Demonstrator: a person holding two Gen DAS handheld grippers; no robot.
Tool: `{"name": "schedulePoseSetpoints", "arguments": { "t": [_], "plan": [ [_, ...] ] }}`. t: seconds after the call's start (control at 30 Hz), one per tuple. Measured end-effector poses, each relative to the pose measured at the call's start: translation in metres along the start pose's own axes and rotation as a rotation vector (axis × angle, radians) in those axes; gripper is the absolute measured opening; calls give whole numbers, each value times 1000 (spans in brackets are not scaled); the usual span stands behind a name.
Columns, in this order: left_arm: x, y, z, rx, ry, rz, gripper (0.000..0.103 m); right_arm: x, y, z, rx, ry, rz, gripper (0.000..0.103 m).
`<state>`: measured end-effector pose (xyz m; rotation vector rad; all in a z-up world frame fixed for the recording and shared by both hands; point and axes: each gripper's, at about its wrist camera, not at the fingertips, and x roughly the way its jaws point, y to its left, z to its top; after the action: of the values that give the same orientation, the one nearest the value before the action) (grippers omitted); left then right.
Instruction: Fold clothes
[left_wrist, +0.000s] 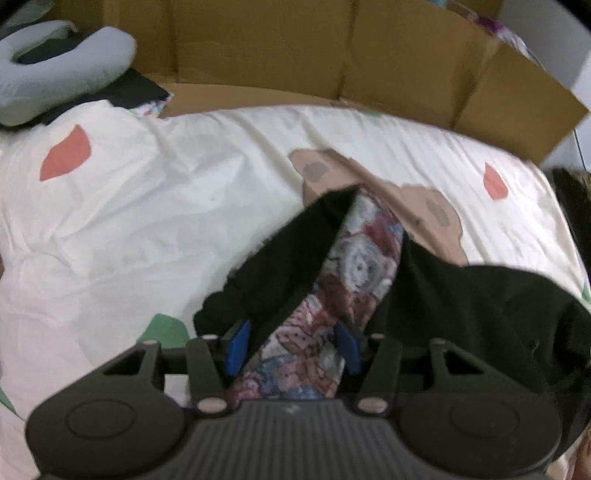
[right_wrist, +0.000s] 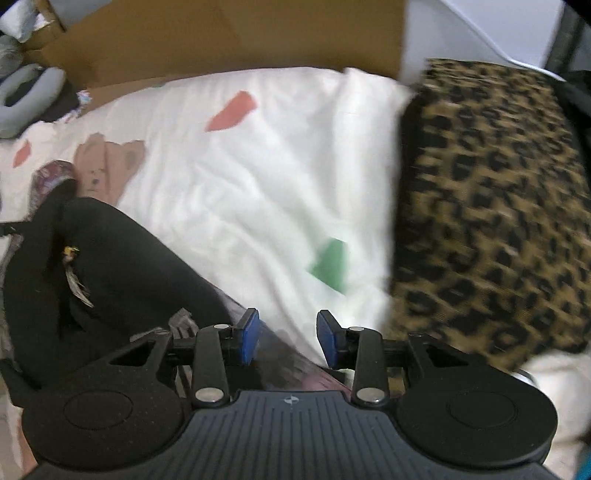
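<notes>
A black garment (left_wrist: 461, 306) with a flowered lining (left_wrist: 358, 266) lies on a white bed cover (left_wrist: 147, 206) printed with bears and coloured shapes. My left gripper (left_wrist: 293, 347) points down at it, and a thick bunch of the flowered lining fills the gap between its blue pads (left_wrist: 238, 347), which hold it. In the right wrist view the same black garment (right_wrist: 122, 258) lies bunched at the lower left. My right gripper (right_wrist: 288, 339) is open beside it, with nothing between its pads; a strip of the garment's edge and the white cover (right_wrist: 258, 184) lie below.
Brown cardboard (left_wrist: 295, 48) stands along the far side of the bed. A grey neck pillow (left_wrist: 55, 70) lies on dark cloth at the far left. A leopard-print blanket (right_wrist: 491, 206) covers the right side of the bed.
</notes>
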<state>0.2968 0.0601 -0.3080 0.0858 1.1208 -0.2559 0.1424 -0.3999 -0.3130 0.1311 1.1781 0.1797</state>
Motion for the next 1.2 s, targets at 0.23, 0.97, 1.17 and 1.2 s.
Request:
{"name": "schedulePoseSetpoints", "arguments": {
  "t": [0.23, 0.97, 1.17, 1.2],
  "plan": [
    [6, -11, -6, 50, 37, 35, 37, 28, 39, 9, -64, 14, 59, 55],
    [-43, 6, -35, -19, 118, 171, 8, 22, 53, 10, -71, 33, 38, 2],
    [-54, 13, -60, -32, 191, 226, 7, 14, 53, 3, -59, 40, 60, 1],
    [-56, 15, -63, -40, 198, 229, 7, 13, 54, 2, -60, 43, 63, 1]
  ]
}}
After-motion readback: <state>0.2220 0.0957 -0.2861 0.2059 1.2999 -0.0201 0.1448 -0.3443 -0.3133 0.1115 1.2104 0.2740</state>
